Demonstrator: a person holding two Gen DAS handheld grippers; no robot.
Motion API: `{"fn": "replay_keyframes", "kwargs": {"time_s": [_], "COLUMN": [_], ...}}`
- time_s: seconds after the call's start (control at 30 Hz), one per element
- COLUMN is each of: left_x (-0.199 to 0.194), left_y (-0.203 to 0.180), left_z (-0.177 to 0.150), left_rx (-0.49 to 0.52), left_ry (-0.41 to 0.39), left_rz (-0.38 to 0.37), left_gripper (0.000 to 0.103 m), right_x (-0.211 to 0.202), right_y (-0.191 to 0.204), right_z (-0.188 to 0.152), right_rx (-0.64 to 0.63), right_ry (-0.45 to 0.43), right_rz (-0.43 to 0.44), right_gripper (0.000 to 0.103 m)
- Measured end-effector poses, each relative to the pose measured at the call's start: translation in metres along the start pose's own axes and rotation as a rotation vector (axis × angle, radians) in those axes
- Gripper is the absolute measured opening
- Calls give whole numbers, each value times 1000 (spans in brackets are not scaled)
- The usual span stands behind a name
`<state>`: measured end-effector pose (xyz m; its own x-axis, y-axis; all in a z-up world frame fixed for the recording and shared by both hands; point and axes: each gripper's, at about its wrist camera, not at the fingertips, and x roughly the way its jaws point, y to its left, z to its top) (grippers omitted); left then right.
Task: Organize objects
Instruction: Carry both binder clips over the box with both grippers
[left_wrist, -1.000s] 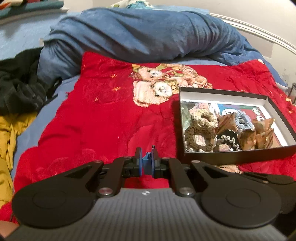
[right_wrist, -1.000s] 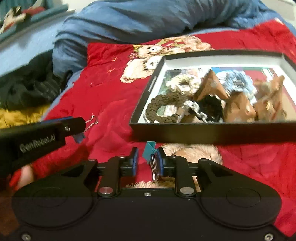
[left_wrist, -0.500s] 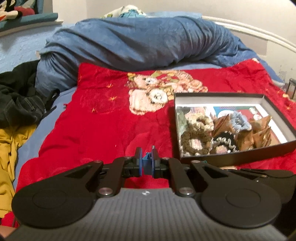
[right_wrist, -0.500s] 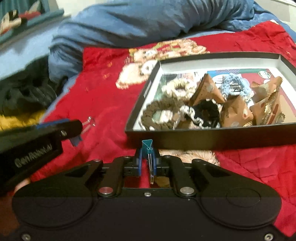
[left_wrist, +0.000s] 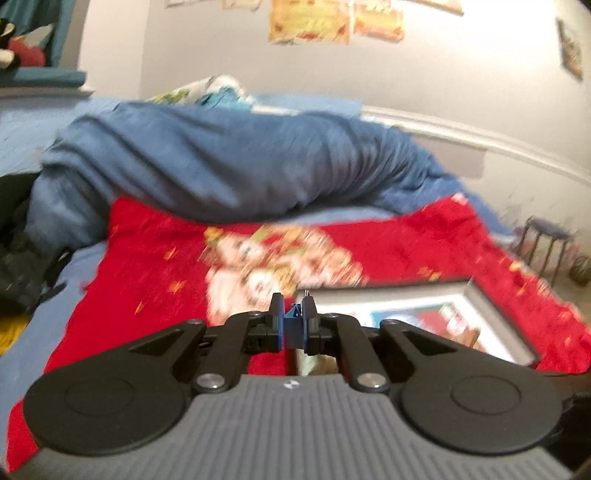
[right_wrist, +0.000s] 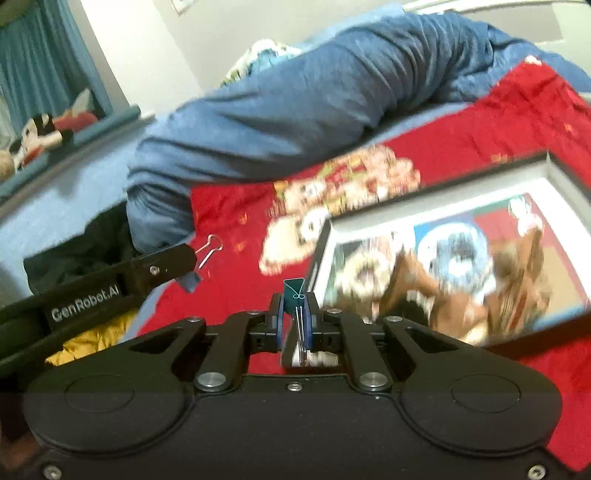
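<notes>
The left gripper (left_wrist: 293, 322) pinches a blue binder clip (left_wrist: 293, 326) above the red blanket (left_wrist: 155, 266); the right gripper (right_wrist: 294, 320) pinches a teal binder clip (right_wrist: 294, 293) beside the black box (right_wrist: 436, 258) of scrunchies (right_wrist: 456, 249)

the bed (left_wrist: 44, 328) is carrying everything here, its pale blue sheet showing along the left edge. a red blanket (left_wrist: 155, 266) with a teddy-bear print is lying spread across it, and a rumpled blue duvet (left_wrist: 221, 166) is bunching along the far side, overlapping the blanket's far edge. a black open box (right_wrist: 436, 177) is sitting on the red blanket. dark clothing (left_wrist: 18, 258) and something yellow (right_wrist: 92, 339) are lying at the left edge.
</notes>
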<state>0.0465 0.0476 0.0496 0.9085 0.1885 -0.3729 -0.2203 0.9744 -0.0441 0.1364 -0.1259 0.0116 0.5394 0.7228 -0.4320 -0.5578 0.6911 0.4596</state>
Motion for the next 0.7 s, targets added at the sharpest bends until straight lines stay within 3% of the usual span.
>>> {"fn": "replay_keyframes", "kwargs": {"time_s": [0.13, 0.33, 0.43, 0.57, 0.7], "left_x": [22, 81, 109, 137, 151], "left_y": [-4, -23, -42, -55, -68], "left_z": [20, 39, 37, 19, 1], "left_rx": [24, -11, 36, 24, 88], "left_ry": [-46, 4, 17, 73, 104], "left_rz": [-58, -136, -143, -193, -184], "left_gripper": [12, 12, 12, 12, 12], "right_x": [-7, 0, 11, 17, 28], "right_y": [-19, -64, -92, -132, -154], "right_z": [26, 63, 74, 70, 68], "right_rx": [-19, -56, -48, 52, 94], "right_ry": [-33, -78, -61, -62, -91], "right_rz": [-33, -132, -176, -202, -245], "right_gripper": [11, 11, 11, 11, 11]}}
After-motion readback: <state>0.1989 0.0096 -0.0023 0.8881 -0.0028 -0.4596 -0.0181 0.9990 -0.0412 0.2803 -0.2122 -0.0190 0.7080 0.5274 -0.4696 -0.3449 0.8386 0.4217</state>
